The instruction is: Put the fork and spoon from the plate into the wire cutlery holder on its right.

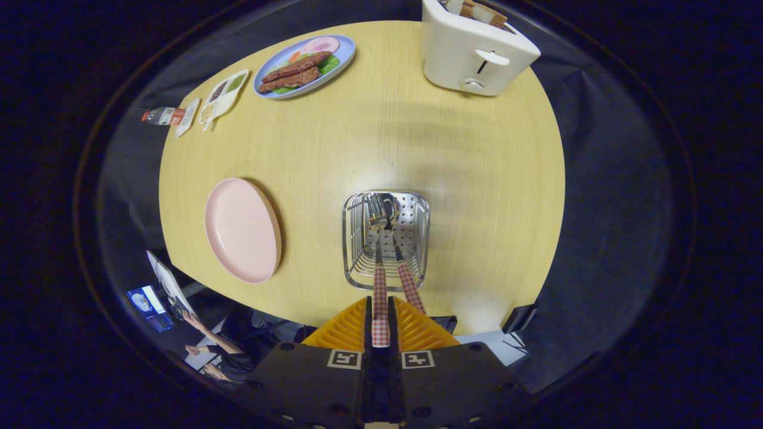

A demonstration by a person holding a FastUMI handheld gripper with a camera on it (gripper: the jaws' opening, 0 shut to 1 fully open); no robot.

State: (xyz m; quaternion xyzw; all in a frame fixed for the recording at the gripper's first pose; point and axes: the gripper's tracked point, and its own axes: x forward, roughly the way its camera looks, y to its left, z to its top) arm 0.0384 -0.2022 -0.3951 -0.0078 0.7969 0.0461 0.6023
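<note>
1. The pink plate (241,229) is seen bare on the wooden table (465,179), left of the wire holder (385,238); no cutlery is left on it.
2. The gripper (380,325) is held just above the near rim of the holder. Its jaws are closed on the checked handle of one utensil, judged to be the fork (378,250), whose metal head hangs inside the basket.
3. The spoon (398,238) is already lodged in the holder, just right of the fork. Its checked handle leans out over the near rim, beside the fingers (417,328).
4. Both utensils are slim, with polished heads and red-and-white checked handles; the two heads overlap, so which is which is not fully certain.
5. Risk: if the fork is released tilted, it may tip over the rim, or the leaning spoon may be knocked out.
6. Risk: the light holder may be nudged by the fingers.
</note>
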